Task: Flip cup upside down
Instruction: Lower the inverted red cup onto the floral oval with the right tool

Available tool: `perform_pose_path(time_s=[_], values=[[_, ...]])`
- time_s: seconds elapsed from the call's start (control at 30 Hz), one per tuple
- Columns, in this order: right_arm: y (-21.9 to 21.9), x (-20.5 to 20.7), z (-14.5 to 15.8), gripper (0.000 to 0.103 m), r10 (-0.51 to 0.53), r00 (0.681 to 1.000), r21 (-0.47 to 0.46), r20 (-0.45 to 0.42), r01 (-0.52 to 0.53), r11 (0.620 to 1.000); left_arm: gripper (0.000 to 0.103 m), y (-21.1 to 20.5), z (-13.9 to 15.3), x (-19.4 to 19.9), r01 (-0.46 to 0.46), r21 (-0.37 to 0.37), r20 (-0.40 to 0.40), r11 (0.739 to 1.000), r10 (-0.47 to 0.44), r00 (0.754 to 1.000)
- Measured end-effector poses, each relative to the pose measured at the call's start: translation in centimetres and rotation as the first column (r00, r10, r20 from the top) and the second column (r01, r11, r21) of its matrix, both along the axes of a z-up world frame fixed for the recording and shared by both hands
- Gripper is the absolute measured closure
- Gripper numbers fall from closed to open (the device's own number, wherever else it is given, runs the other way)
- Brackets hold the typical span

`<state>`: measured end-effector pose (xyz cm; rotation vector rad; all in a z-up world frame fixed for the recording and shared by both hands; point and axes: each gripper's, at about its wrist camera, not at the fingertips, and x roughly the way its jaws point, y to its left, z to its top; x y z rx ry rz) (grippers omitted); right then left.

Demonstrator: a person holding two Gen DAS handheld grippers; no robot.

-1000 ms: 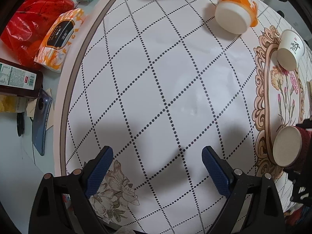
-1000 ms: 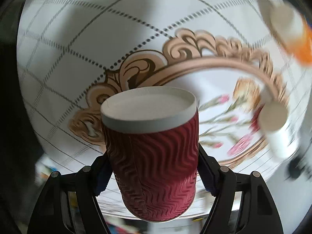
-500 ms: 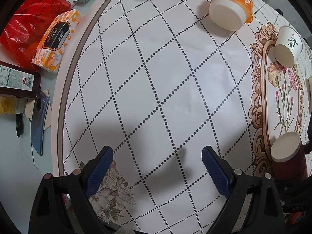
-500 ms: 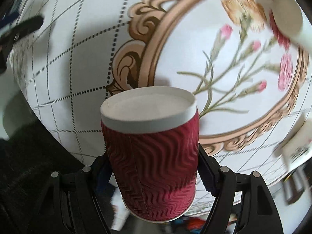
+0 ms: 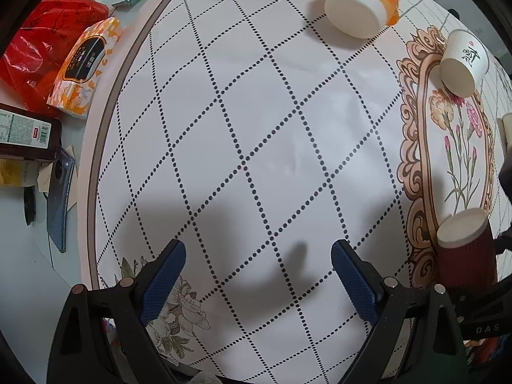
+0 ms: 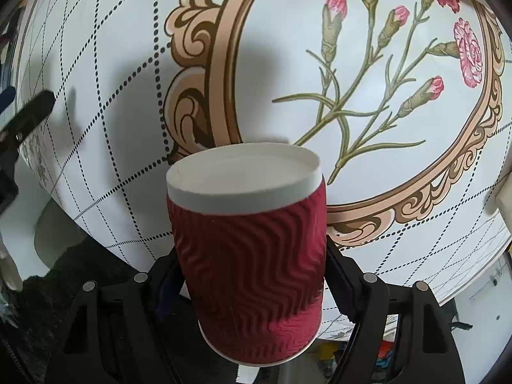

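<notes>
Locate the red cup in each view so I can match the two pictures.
Left wrist: the red cup is at the right edge, low, white base up, beside the left gripper, which is open and empty.
Right wrist: it fills the lower centre, clamped in the right gripper.
Shared landmark: the tan scroll frame with carnations, just behind the cup in both views.

We are counting three paper cups in the left wrist view: one maroon ribbed cup at lower right, one white cup at upper right, one orange cup at top. At left we are seeing one red bag, one tissue pack, one phone.
</notes>
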<state>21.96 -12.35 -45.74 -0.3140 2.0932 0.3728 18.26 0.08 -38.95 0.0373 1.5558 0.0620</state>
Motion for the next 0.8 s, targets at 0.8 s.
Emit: perform_pose_path(time_s=[0.8], values=[[0.0,3.3,4.8,0.032,-0.033,0.984,0.07,0.177,0.021,0.997,0.01,-0.2,0.5,-0.9,-0.007,-0.012,0.0,1.0,0.007,1.0]])
